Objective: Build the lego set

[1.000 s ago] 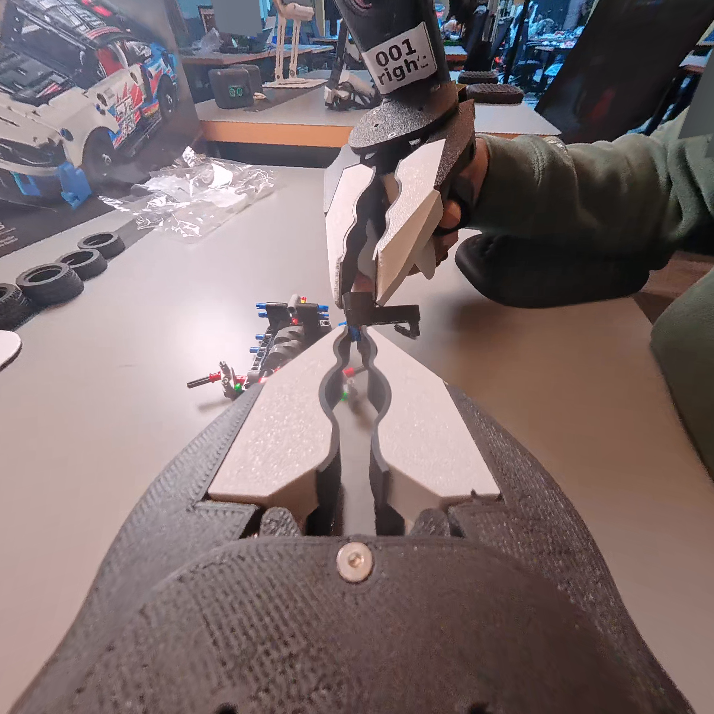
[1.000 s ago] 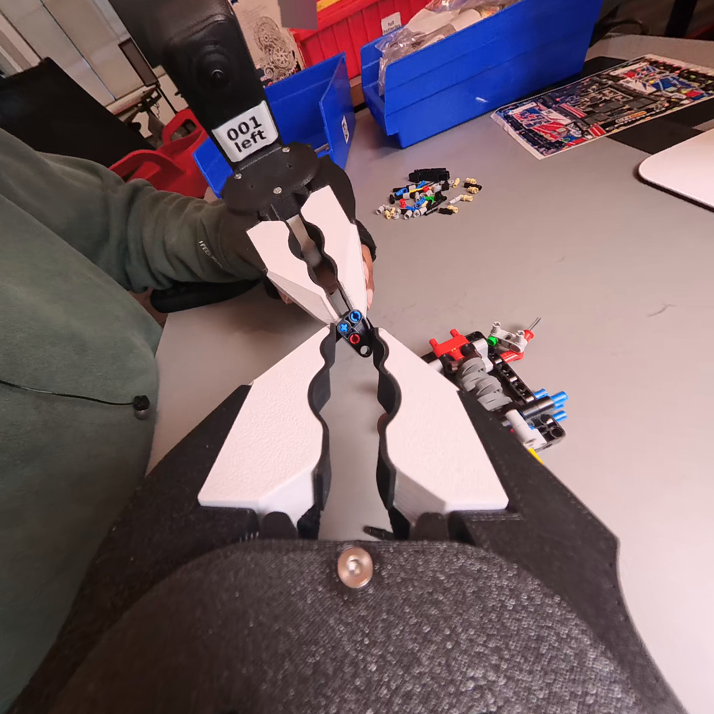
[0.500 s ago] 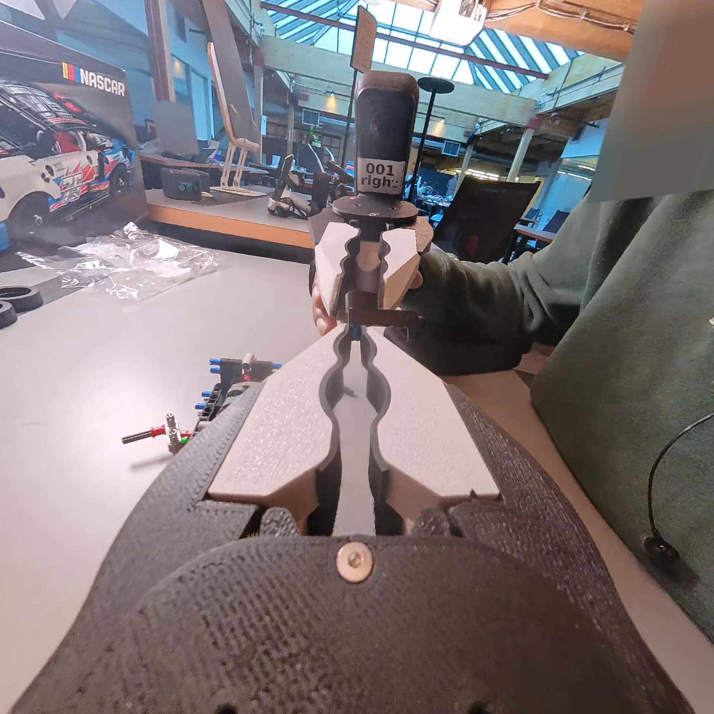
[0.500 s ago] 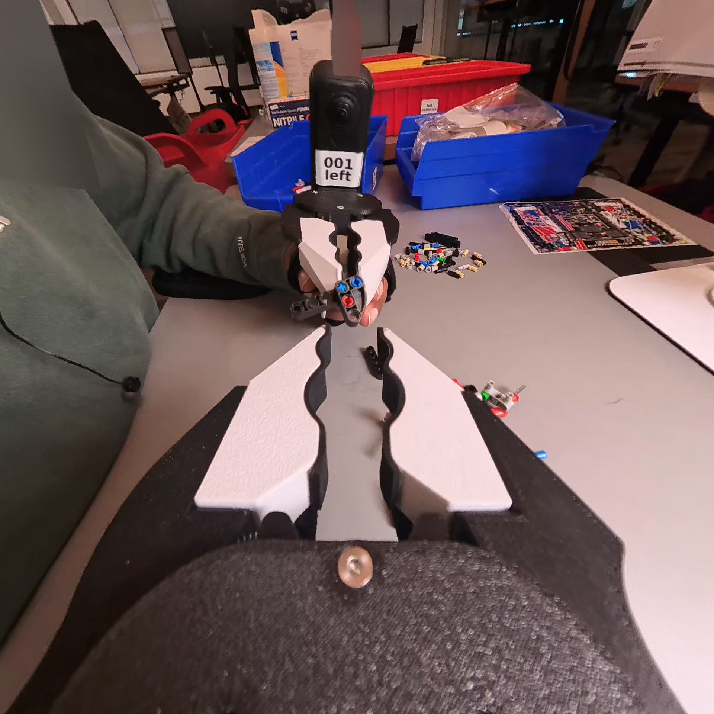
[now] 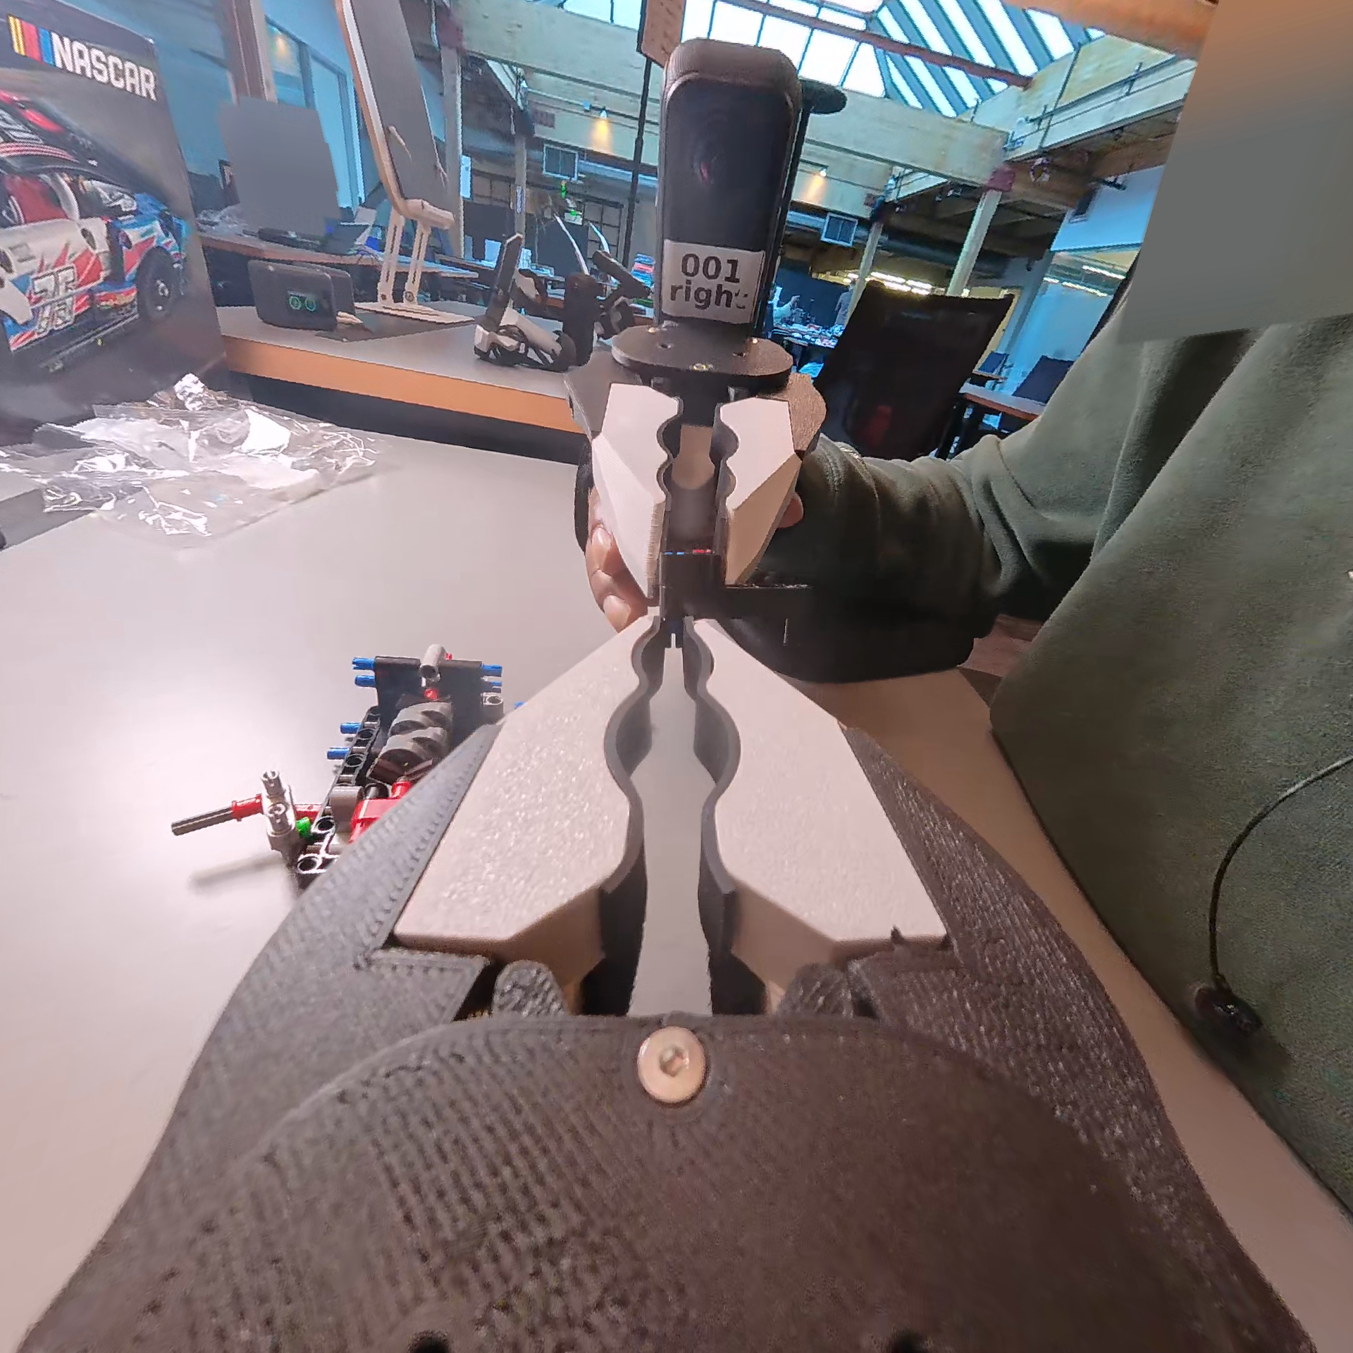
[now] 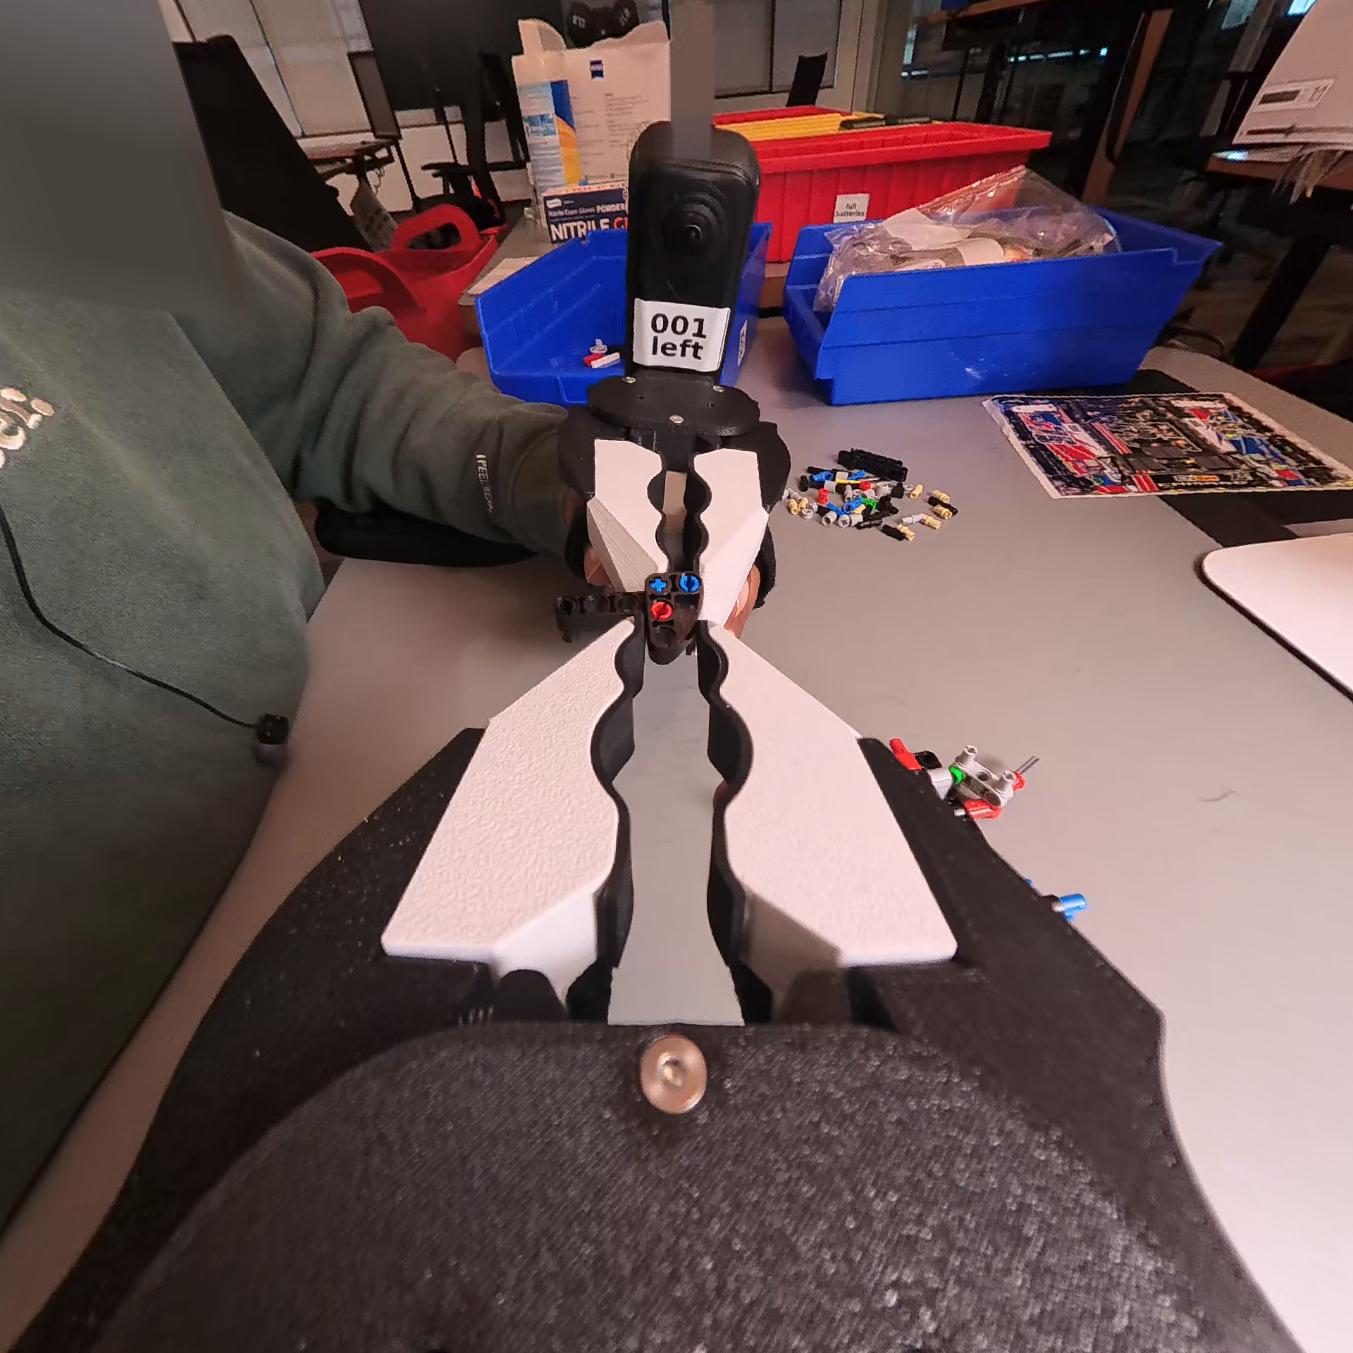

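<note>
A small black Lego piece [image 6: 672,611] with two blue pins and a red pin, and a black beam sticking out sideways, is held in the air between my two grippers, which face each other tip to tip. My left gripper [image 5: 674,638] is shut on the piece's top end; it also shows in the right wrist view [image 6: 677,578]. My right gripper [image 6: 670,643] is shut on the lower end, and shows in the left wrist view [image 5: 688,578]. The part-built chassis [image 5: 410,732] lies on the grey table [image 5: 220,622], half hidden behind my fingers.
A pile of small loose parts [image 6: 864,498] lies mid-table. Two blue bins [image 6: 988,322] and a red bin [image 6: 878,168] stand at the far edge. A printed sheet [image 6: 1164,446] and a white board [image 6: 1288,593] lie right. A crumpled plastic bag [image 5: 183,461] and the set's box [image 5: 88,220] are left. The person's green-sleeved body is close. Only a small space, under 4 cm, lies between the two pairs of fingers.
Both grippers have risen and levelled off. Half a second ago my right gripper was open and apart from the piece; now it has moved in and shut on its lower end.
</note>
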Motion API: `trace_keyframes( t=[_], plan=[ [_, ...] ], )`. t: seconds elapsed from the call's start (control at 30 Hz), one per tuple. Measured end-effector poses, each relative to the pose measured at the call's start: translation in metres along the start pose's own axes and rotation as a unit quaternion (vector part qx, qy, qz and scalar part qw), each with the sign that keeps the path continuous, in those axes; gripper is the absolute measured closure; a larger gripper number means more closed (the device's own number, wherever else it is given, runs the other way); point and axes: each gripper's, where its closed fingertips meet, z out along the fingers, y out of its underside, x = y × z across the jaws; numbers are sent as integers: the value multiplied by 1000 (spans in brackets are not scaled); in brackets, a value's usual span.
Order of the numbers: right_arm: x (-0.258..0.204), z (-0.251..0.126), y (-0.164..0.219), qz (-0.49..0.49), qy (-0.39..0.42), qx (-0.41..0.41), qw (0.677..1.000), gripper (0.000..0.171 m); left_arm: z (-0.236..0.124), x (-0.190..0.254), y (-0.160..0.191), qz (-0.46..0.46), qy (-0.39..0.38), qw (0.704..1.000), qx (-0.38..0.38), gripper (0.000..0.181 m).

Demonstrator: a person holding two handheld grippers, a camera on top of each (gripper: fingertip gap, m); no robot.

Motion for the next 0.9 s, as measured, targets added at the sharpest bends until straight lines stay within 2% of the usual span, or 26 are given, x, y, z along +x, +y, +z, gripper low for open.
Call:
trace_keyframes(
  t=[0.17, 0.57, 0.7, 0.9],
  plan=[
    [4, 0, 5, -1, 8, -7, 1000, 160, 0, -6, 3, -2, -18, 1000, -12, 179],
    [31, -5, 8, -14, 84, -4, 996, 161, -6, -24, -7, 19, -104, 994, -7, 144],
    [36, -6, 6, -13, 99, 6, 995, 161, -4, -21, -7, 18, -92, 995, -13, 135],
    [30, 0, 6, -11, 86, 13, 996, 161, 0, -19, -2, 44, -97, 994, -32, 141]
  ],
)
